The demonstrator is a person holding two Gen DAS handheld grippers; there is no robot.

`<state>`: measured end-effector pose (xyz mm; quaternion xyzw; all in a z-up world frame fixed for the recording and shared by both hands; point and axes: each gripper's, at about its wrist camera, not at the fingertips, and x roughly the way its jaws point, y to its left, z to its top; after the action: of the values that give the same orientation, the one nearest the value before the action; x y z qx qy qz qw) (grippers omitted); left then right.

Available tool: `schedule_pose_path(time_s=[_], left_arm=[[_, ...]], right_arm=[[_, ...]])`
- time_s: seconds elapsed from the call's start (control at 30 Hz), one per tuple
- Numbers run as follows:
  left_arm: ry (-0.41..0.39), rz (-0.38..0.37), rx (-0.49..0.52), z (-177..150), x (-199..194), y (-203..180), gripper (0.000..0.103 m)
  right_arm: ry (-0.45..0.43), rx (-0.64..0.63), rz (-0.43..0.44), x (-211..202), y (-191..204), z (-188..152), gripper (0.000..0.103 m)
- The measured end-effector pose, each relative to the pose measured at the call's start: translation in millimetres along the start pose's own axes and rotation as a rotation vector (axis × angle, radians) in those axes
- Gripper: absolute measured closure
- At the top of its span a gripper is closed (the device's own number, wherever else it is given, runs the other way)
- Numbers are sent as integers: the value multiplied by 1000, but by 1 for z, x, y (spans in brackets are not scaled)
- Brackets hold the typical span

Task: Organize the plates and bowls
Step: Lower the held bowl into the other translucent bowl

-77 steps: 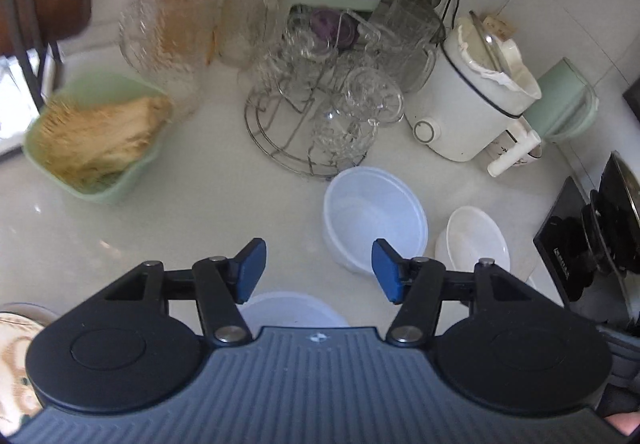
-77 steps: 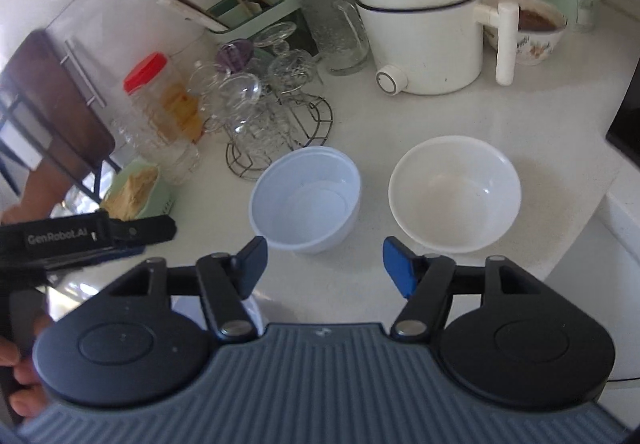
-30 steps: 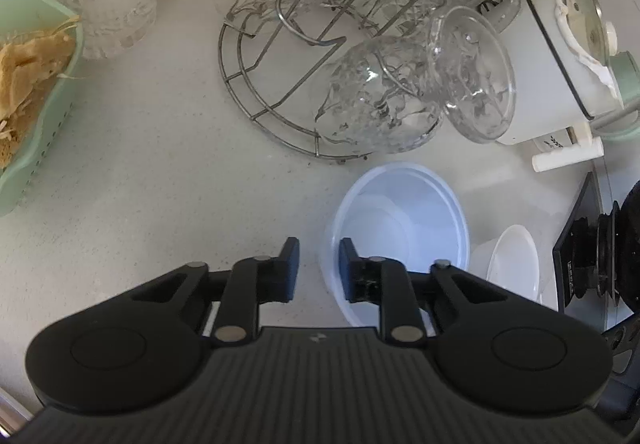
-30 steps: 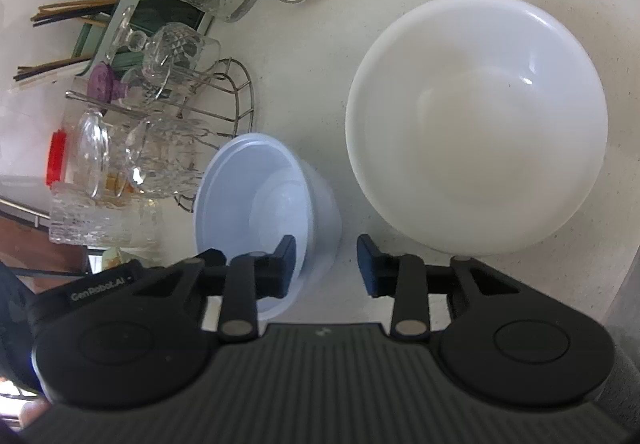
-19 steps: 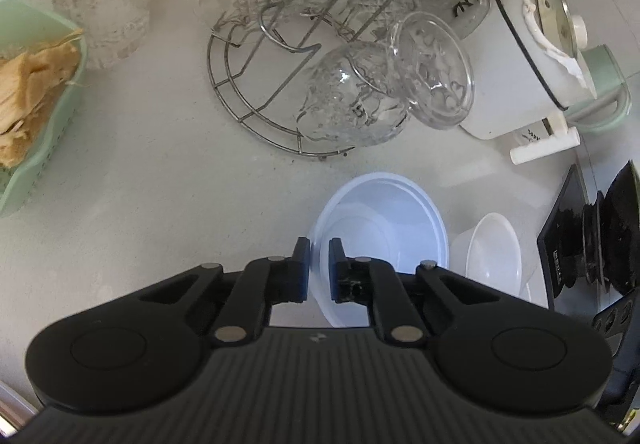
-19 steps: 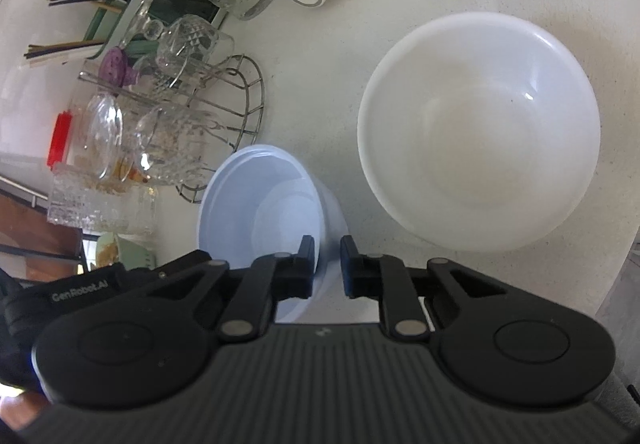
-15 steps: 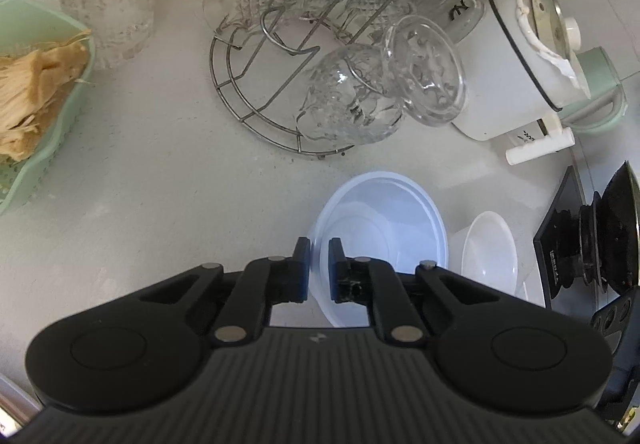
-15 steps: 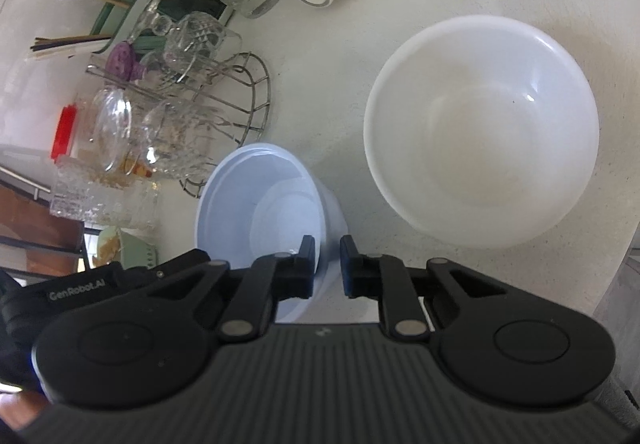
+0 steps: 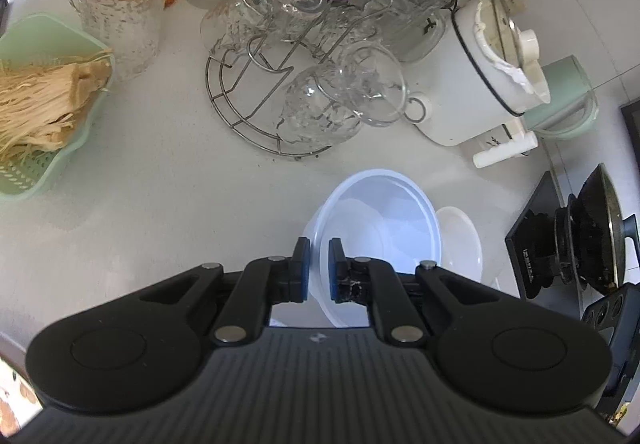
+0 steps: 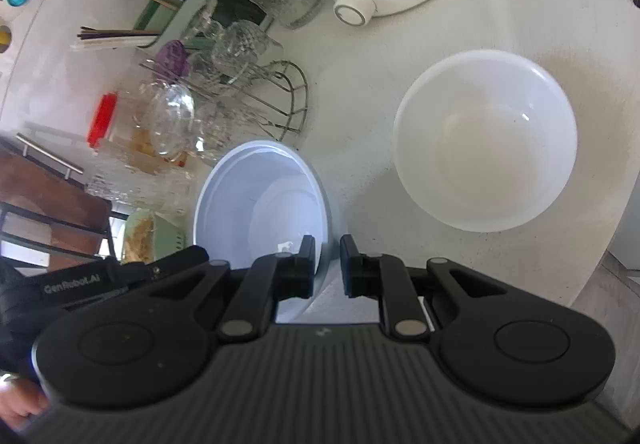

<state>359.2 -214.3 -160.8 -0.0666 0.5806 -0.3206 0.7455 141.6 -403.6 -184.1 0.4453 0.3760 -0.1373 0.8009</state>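
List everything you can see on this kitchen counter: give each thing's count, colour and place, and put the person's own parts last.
Translucent bowl: one, bluish-white, mid-counter, rim pinched by both claws.
White bowl: one, white, on the counter right of the translucent bowl.
Wire rack: one, metal, behind the bowls, holding clear glasses.
Glass pitcher: one, clear, back left.
Green basket: one, pale green, far left, holding tan strands.
Electric pot: one, white, back right.
Kettle: one, pale green, beside the pot.
Utensil holder: one, green, behind the rack.
Left claw: black, blue pads, shut on the rim.
Right claw: black, shut on the rim.
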Motion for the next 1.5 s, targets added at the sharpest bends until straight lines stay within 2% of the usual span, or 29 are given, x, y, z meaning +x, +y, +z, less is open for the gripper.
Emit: schedule_pose_path(time_s=[0.3, 0.57, 1.07, 1.23, 1.37, 1.5], left_arm=[[-47, -32, -33, -10, -30, -5, 92], [-93, -59, -71, -22, -56, -1, 92], [-154, -75, -202, -65, -82, 31, 92], [-194, -51, -230, -83, -86, 36, 92], [-228, -28, -240, -95, -87, 37, 92], [-225, -16, -251, -105, -85, 41, 92]], right_arm=[[9, -40, 18, -18, 12, 0, 87], [-11, -133, 50, -32, 32, -7, 87], [27, -235, 37, -35, 54, -27, 87], [33, -302, 29, -33, 63, -31, 87], [50, -306, 28, -30, 63, -34, 87], [68, -347, 5, -27, 65, -39, 87]])
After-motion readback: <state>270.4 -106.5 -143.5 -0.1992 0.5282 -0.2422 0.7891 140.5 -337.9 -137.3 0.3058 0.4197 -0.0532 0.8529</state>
